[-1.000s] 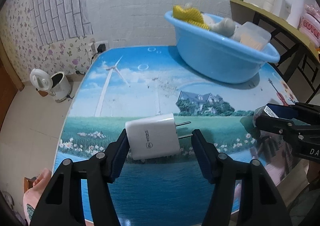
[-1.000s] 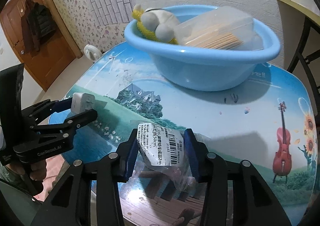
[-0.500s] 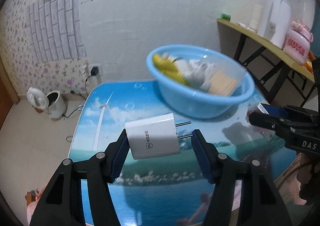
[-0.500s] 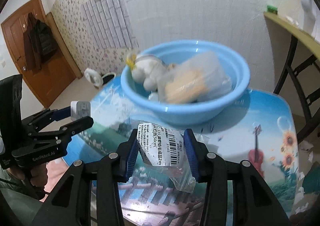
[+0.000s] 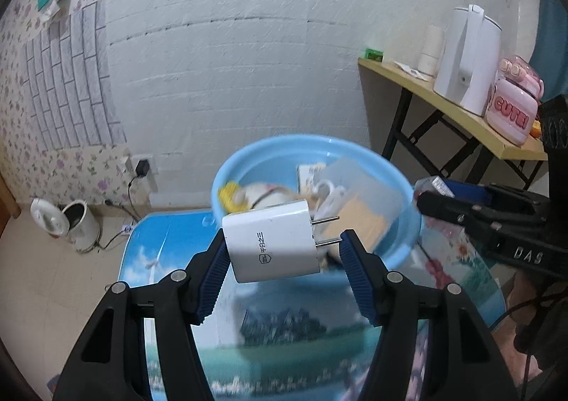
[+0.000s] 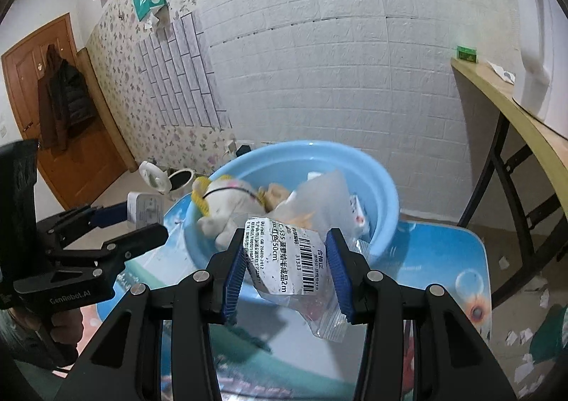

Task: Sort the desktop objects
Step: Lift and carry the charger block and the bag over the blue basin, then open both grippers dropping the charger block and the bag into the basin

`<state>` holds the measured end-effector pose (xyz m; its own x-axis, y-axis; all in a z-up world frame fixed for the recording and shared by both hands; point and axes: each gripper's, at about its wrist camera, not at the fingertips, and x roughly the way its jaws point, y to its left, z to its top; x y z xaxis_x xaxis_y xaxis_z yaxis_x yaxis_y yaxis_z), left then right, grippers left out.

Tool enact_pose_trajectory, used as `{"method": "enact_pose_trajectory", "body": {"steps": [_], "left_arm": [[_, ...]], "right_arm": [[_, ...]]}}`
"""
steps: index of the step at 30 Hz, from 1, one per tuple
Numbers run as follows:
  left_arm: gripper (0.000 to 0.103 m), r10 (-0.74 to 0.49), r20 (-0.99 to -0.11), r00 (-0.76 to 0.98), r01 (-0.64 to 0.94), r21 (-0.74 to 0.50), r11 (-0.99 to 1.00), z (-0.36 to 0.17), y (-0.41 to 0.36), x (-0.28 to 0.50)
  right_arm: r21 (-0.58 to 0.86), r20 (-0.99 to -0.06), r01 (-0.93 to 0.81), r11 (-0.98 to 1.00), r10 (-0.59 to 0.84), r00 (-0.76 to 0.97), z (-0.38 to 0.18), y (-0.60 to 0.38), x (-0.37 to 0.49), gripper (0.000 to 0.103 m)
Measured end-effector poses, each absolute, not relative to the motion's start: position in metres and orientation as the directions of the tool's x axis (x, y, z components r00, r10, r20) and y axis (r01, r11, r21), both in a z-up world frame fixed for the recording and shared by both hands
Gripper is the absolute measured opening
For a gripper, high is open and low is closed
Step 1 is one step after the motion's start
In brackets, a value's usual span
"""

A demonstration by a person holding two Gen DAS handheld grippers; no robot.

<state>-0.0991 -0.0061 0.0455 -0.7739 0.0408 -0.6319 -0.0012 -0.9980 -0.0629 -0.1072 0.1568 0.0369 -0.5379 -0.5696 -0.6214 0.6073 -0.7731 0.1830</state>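
Observation:
My left gripper (image 5: 282, 252) is shut on a white plug charger (image 5: 271, 241), its two metal prongs pointing right against the right pad. My right gripper (image 6: 285, 259) is shut on a clear plastic packet (image 6: 289, 264) with a barcode label. Both are held in the air above the picture-printed table (image 6: 436, 259), short of a light blue basin (image 5: 404, 220) (image 6: 380, 195). The basin holds a white and yellow plush toy (image 6: 227, 209) and a clear box of wooden sticks (image 5: 358, 220). The other gripper shows in each view: the right one (image 5: 429, 200), the left one (image 6: 142, 220).
A wooden side table (image 5: 447, 110) at the right carries a white kettle (image 5: 467, 56) and a pink container (image 5: 513, 113). A white kettle (image 5: 76, 225) stands on the floor at the left by a wall socket. White brick wall behind; a brown door (image 6: 60, 124) far left.
Both grippers have risen with their loads and tilted up; the basin now sits lower and its inside shows. The grips have not changed.

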Motion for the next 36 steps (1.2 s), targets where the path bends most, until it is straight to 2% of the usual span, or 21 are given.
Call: {"method": "enact_pose_trajectory", "body": {"steps": [7,20,36], "left_arm": [[0.062,0.06,-0.626,-0.777,-0.029,-0.059,-0.998,0.048,0.001,-0.137],[0.062,0.086,-0.668,-0.739,-0.061,-0.061,-0.996,0.023,0.008,-0.202],[0.064,0.064,-0.693,-0.718,-0.022,-0.068,-0.997,0.007,-0.006,-0.217]], "right_arm": [[0.188,-0.632,0.607,-0.772,-0.568,-0.527,0.031,0.158,-0.136,0.04],[0.184,-0.646,0.617,-0.765,-0.567,-0.511,0.018,0.145,-0.178,0.04],[0.198,-0.664,0.621,-0.759,-0.569,-0.485,0.002,0.133,-0.2,0.04]]}}
